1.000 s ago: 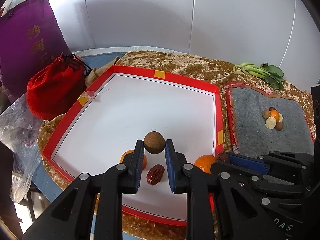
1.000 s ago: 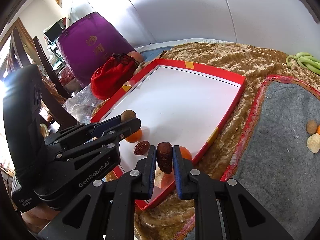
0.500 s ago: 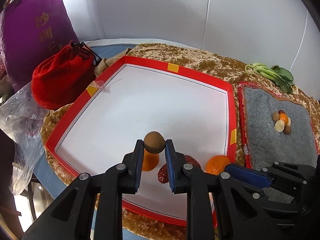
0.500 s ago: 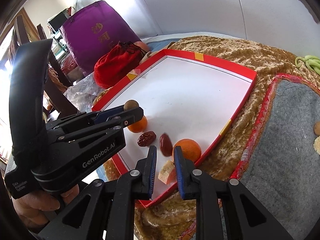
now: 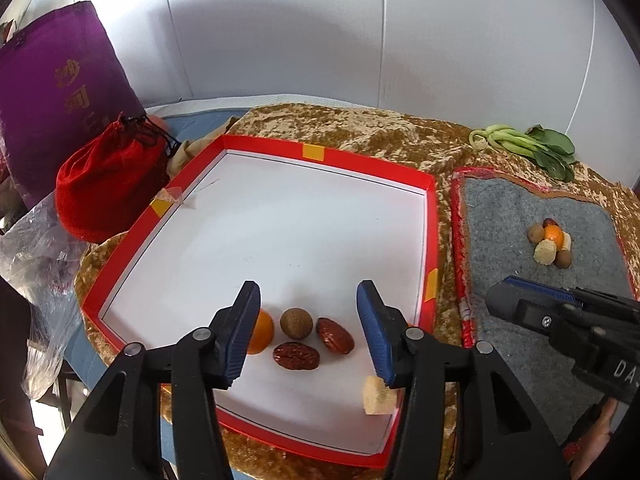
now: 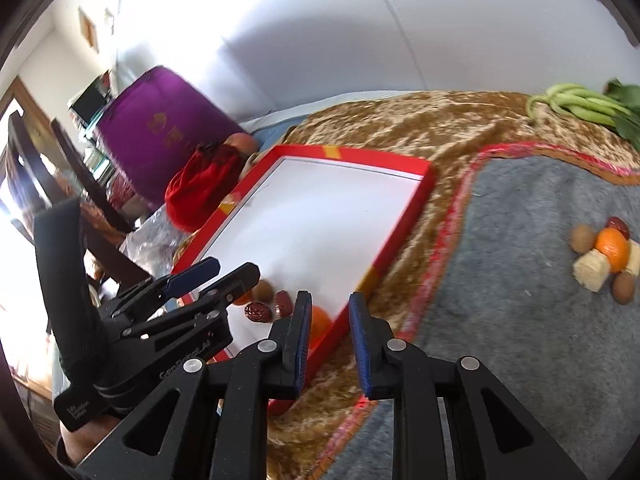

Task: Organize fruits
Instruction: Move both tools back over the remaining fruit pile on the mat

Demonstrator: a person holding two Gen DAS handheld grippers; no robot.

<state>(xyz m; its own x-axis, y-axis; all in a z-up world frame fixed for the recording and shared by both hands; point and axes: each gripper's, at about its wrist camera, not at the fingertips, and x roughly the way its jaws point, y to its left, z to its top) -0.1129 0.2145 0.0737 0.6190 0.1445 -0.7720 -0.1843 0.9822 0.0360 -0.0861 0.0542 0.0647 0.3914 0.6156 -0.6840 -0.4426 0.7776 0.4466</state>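
A red-rimmed white tray [image 5: 431, 216] holds a round brown fruit [image 5: 295, 323], two red dates [image 5: 335, 335] [image 5: 296, 356], an orange [image 5: 262, 331] and a pale chunk [image 5: 378, 397] near its front. My left gripper [image 5: 308, 330] is open and empty above them. My right gripper [image 6: 329, 340] is open and empty over the tray's right front corner [image 6: 340, 322]; another orange [image 6: 319, 321] shows behind its left finger. A small fruit pile [image 5: 550, 244] lies on the grey mat [image 5: 504, 216]; the pile also shows in the right wrist view [image 6: 606, 254].
A red drawstring bag [image 5: 108, 184] and a purple bag [image 5: 56, 92] stand left of the tray, with clear plastic [image 5: 36, 248] beside them. Green leafy vegetables [image 5: 528, 146] lie at the back right on the gold cloth [image 5: 360, 128].
My left gripper opened and let go of the round brown fruit, which now lies in the tray. My right gripper released its date into the tray and moved right over the tray's corner.
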